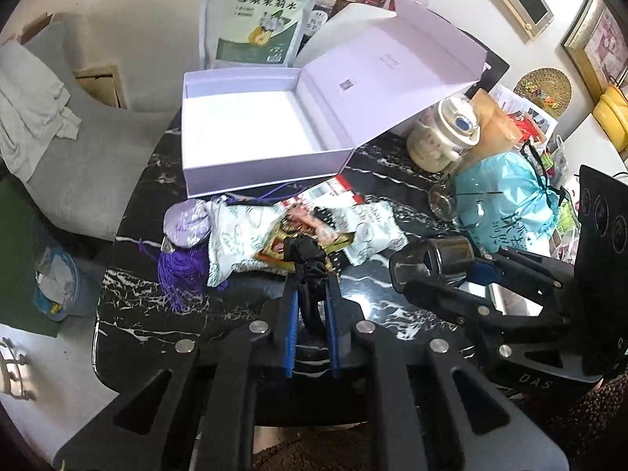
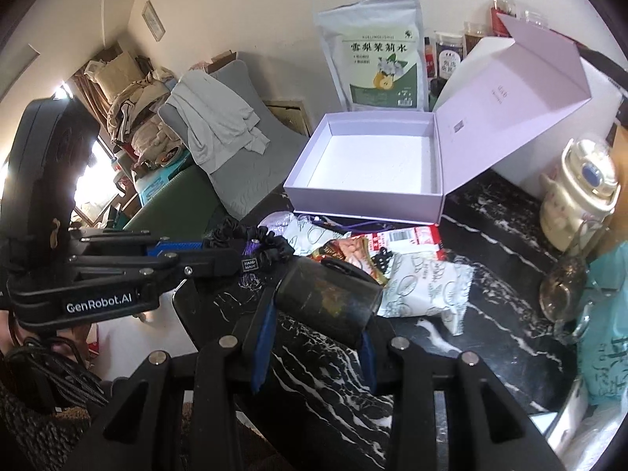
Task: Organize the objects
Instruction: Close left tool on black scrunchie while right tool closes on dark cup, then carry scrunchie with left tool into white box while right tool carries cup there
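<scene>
My left gripper [image 1: 310, 274] is shut on a black scrunchie [image 1: 306, 255], held over the near side of the black marble table [image 1: 235, 314]; both show in the right wrist view [image 2: 231, 253], the scrunchie [image 2: 271, 245] at the tips. My right gripper [image 2: 318, 306] is shut on a dark metal cup [image 2: 325, 298], seen lying sideways; it also shows in the left wrist view [image 1: 439, 259]. An open lilac box [image 1: 251, 137] with an empty white inside stands behind a pile of snack packets [image 1: 251, 235], a purple pouch [image 1: 184, 221] and a purple tassel [image 1: 180, 271].
A tall tea pouch [image 1: 259, 19] stands behind the box. A cream jar [image 1: 443, 133], a glass [image 2: 561, 294] and a turquoise bag [image 1: 506, 200] crowd the right side. Jars [image 2: 451, 55] line the wall. A grey chair [image 1: 78, 145] with a cloth stands left of the table.
</scene>
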{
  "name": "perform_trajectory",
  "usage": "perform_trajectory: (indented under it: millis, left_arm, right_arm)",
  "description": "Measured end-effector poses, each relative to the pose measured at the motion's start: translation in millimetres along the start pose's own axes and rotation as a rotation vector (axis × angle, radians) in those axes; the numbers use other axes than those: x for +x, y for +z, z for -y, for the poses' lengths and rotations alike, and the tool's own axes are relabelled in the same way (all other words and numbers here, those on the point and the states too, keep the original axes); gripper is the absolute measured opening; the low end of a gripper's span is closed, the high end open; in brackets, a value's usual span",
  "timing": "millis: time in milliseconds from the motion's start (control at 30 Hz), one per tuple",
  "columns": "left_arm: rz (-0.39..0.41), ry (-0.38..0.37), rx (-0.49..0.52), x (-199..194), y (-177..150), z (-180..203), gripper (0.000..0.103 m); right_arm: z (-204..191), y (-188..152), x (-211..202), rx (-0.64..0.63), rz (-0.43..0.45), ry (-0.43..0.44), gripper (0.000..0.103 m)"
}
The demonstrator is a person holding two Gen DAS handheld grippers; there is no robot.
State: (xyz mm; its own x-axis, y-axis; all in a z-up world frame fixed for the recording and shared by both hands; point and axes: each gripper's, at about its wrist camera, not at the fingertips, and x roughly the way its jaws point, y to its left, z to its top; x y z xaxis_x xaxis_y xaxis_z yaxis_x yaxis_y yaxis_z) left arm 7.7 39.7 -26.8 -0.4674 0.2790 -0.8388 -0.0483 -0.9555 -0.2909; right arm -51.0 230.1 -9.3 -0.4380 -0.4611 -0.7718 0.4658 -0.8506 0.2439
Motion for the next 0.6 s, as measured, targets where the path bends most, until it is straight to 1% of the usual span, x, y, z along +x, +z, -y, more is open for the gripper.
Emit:
perform_trajectory:
  millis: [167,333,600]
  left_arm:
    - [0.015,0.002,0.033,-11,12,21,0.011]
    - [0.014,-0.017,0.011,-16,19,33,0.011]
    - [0.024,-0.030,0.049,-17,40,42,0.011]
  right_arm:
    - [3,4,-17,-0.029,0.016,-0.001,0.037]
    - [7,8,-29,-0.045,0.027,-0.005,0.037]
    - [14,20,-29,-0.043,0.034,-0.034,0.037]
